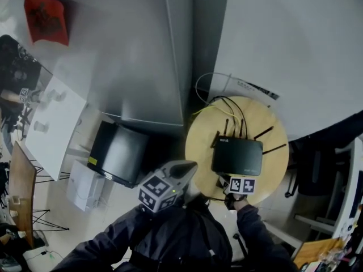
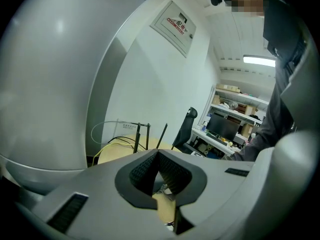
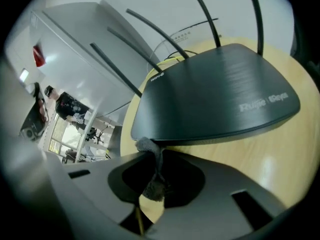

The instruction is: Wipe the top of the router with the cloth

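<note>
A black router [image 1: 237, 156] with several antennas sits on a small round wooden table [image 1: 199, 135]. In the right gripper view the router [image 3: 215, 94] fills the middle, its flat top bare. My right gripper [image 3: 156, 156] is shut on a small grey cloth [image 3: 154, 184], which stands pinched between the jaws just at the router's near edge. From the head view, that right gripper [image 1: 232, 180] is at the router's near side. My left gripper [image 1: 186, 168] hangs off the table's left edge, away from the router. Its jaws [image 2: 157, 156] are shut with nothing in them.
Yellow and black cables [image 1: 218, 103] loop behind the router. A grey cabinet [image 1: 142, 67] stands at the back left, with a black box [image 1: 116, 152] on the floor below it. A white curved wall [image 1: 295, 50] rises behind the table. An office chair [image 2: 186, 126] stands to the right.
</note>
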### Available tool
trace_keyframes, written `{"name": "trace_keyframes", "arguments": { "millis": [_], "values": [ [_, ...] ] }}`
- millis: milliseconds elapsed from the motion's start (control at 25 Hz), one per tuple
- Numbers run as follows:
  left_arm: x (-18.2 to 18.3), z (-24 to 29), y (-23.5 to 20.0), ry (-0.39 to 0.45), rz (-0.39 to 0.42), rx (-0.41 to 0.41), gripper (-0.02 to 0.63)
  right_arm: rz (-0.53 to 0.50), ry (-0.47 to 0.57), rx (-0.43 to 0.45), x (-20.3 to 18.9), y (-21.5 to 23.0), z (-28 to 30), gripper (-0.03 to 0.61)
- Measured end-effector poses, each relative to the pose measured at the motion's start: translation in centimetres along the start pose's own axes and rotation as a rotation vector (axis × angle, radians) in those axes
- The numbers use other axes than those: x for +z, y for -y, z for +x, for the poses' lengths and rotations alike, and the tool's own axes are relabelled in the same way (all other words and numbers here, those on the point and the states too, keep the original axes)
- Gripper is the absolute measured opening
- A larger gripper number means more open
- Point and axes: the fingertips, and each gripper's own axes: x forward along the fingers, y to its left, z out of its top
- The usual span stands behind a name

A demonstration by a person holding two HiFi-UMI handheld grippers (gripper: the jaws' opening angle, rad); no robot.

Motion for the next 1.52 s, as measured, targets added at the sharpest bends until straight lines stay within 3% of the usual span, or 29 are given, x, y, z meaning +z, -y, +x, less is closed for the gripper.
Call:
{"name": "trace_keyframes", "arguments": {
  "millis": [360, 720, 800, 960, 1200, 1360, 1520],
  "values": [
    [-0.4, 3.0, 2.5, -0.027, 0.013, -0.027, 0.0, -0.083, -0.001, -0.052, 0.6, 6.1, -3.9, 0.069],
    [0.2, 5.8, 4.8, -0.034, 0.018, -0.046, 0.0, -0.073, 0.001, -0.102, 0.6, 13.6, -7.8, 0.069],
    [0.3, 6.1, 5.0, -0.033, 0.016, -0.044, 0.0, -0.18, -0.03, -0.139, 0.7, 14.6, -8.6, 0.069],
    [0.1, 6.7, 5.3, -0.039, 0.017, -0.031, 0.0, -0.543, -0.101, -0.252, 1.3, 15.7, -9.8, 0.069],
    [0.6, 7.8, 5.9, -0.031, 0.007, -0.016, 0.0, -0.637, -0.031, -0.282, 4.4, 18.4, -11.1, 0.069],
    [0.2, 8.3, 6.0, -0.045, 0.013, 0.0, 0.0, -0.812, -0.09, -0.235, 6.1, 18.2, -10.7, 0.069],
    [0.8, 8.6, 6.2, -0.026, 0.008, 0.017, 0.0, -0.877, -0.112, -0.239, 9.0, 18.3, -9.8, 0.069]
  ]
}}
